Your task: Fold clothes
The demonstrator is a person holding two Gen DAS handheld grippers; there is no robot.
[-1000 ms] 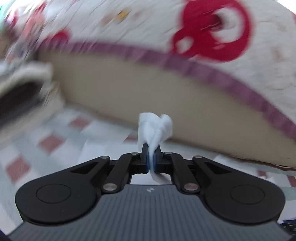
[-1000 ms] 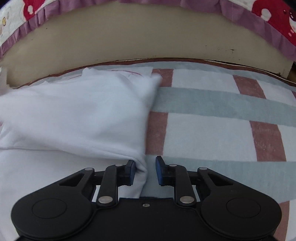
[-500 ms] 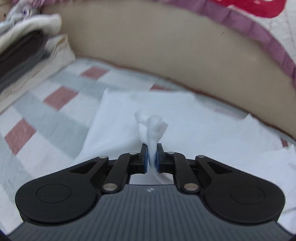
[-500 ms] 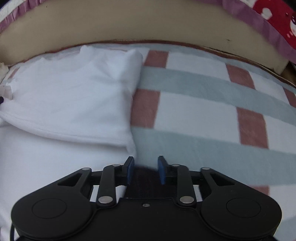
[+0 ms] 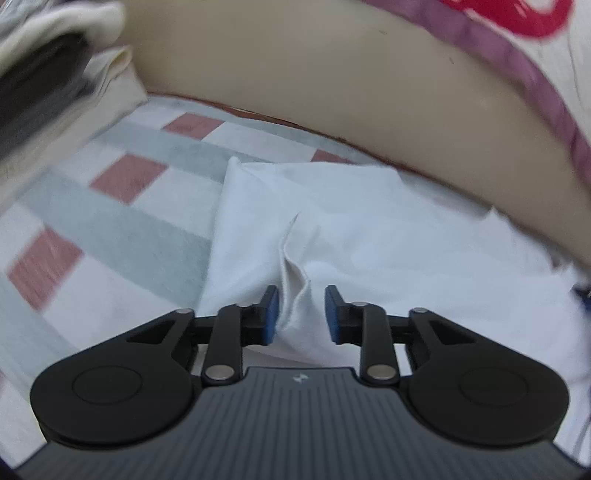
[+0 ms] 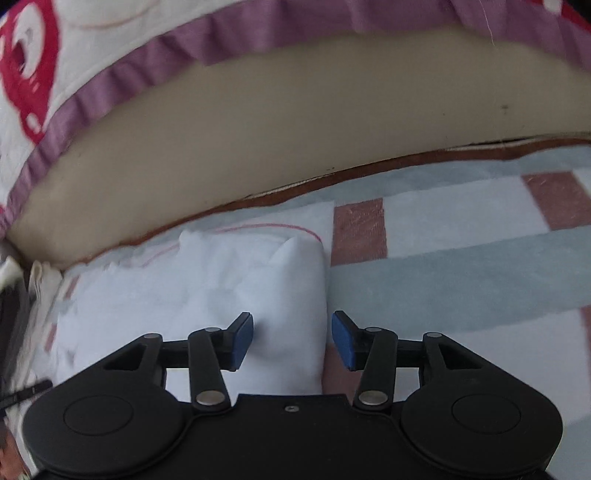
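The white garment (image 5: 369, 236) lies folded on the checked blanket (image 5: 122, 206), filling the middle and lower right of the left wrist view, with a raised crease of its cloth running down between the 2 fingers of the left gripper (image 5: 301, 314), whose jaws are opening and no longer pinch it. In the right wrist view the garment's folded right edge sits at lower centre, between the spreading, released jaws of the right gripper (image 6: 292, 339). A beige cushion (image 6: 295, 133) with a purple-trimmed cover (image 6: 236, 33) curves across the top of both views.
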